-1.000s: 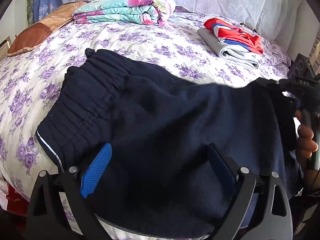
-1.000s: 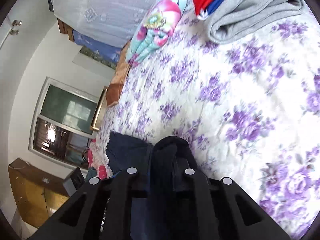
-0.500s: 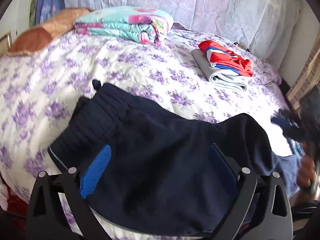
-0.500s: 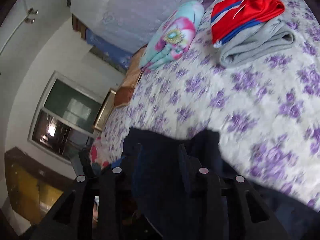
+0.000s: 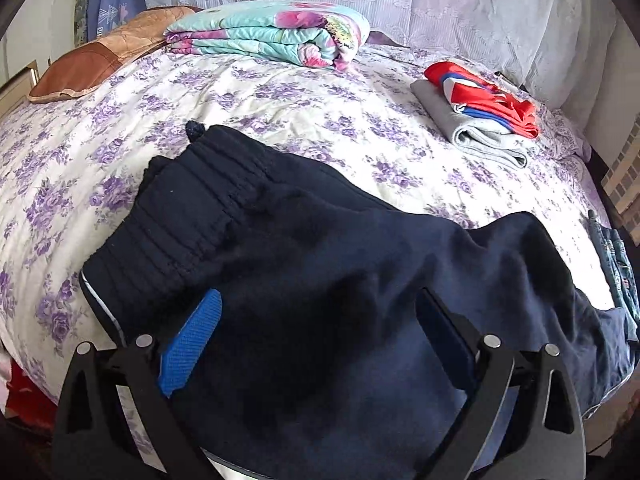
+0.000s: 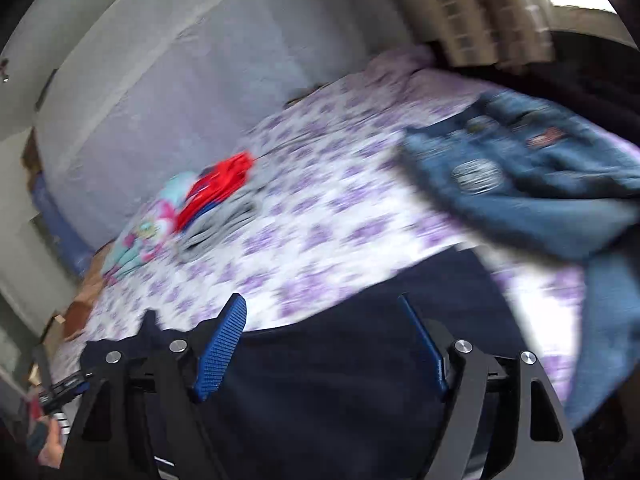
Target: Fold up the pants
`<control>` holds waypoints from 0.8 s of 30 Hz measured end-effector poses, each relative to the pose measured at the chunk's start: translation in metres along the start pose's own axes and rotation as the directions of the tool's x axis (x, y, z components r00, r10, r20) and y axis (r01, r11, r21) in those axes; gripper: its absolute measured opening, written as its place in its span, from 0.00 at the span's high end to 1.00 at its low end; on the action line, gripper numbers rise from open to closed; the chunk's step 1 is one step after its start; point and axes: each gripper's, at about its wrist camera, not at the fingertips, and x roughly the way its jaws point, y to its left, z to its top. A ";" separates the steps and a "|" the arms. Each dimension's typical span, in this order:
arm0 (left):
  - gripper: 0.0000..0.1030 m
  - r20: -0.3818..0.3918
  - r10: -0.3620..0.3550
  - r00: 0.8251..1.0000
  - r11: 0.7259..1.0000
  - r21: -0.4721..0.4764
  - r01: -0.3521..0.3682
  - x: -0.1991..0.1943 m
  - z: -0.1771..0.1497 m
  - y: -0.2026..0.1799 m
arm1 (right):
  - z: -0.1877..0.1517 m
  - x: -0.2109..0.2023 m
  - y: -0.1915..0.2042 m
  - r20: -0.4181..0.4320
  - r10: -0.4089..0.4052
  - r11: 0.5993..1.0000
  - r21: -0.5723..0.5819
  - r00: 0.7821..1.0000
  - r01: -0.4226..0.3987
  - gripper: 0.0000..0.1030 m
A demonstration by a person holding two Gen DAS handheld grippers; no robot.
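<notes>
Dark navy pants (image 5: 320, 272) lie on the flowered bed cover, ribbed waistband at the left, the leg end folded over toward the right. My left gripper (image 5: 316, 320) is open just above the pants' near part, its blue pads (image 5: 192, 340) on either side of the cloth. In the blurred right wrist view the pants (image 6: 340, 368) lie under my right gripper (image 6: 320, 332), which is open and holds nothing.
The flowered bed cover (image 5: 280, 120) bears a folded floral blanket (image 5: 272, 36), a brown pillow (image 5: 100, 60) and a folded red, blue and grey clothes stack (image 5: 480, 120). Denim jeans (image 6: 540, 200) lie at the bed's right edge.
My right gripper, shut on the leg end a second ago, has opened, let the cloth fall onto the pants, and swung away. The left gripper stays open over the pants.
</notes>
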 end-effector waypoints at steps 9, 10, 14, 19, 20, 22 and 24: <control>0.06 -0.015 0.032 0.999 0.999 -0.013 -0.032 0.004 -0.004 -0.012 | 0.010 0.046 -0.011 -0.177 -0.056 0.954 -0.301 0.983 0.000 0.59; 0.06 -0.018 0.034 0.999 0.999 -0.014 -0.034 0.004 -0.005 -0.012 | 0.015 0.052 -0.007 -0.169 -0.057 0.945 -0.326 0.984 -0.002 0.58; 0.05 -0.022 0.051 0.998 0.999 -0.003 -0.052 0.004 -0.007 -0.014 | 0.029 0.090 0.004 -0.317 0.011 0.942 -0.316 0.948 -0.116 0.45; 0.05 -0.018 0.068 0.998 0.998 0.013 -0.068 0.004 -0.011 -0.016 | 0.022 0.078 0.023 -0.324 -0.071 0.901 -0.427 0.943 -0.079 0.90; 0.05 -0.017 0.068 0.998 0.998 0.016 -0.068 0.003 -0.012 -0.016 | 0.028 0.068 0.019 -0.303 -0.086 0.912 -0.408 0.949 -0.048 0.90; 0.05 -0.016 0.068 0.998 0.998 0.019 -0.067 0.004 -0.012 -0.015 | 0.038 0.057 0.004 -0.279 -0.098 0.930 -0.368 0.955 -0.012 0.90; 0.05 -0.016 0.067 0.998 0.998 0.020 -0.067 0.004 -0.013 -0.016 | 0.038 0.064 -0.014 -0.294 -0.119 0.947 -0.322 0.948 0.019 0.90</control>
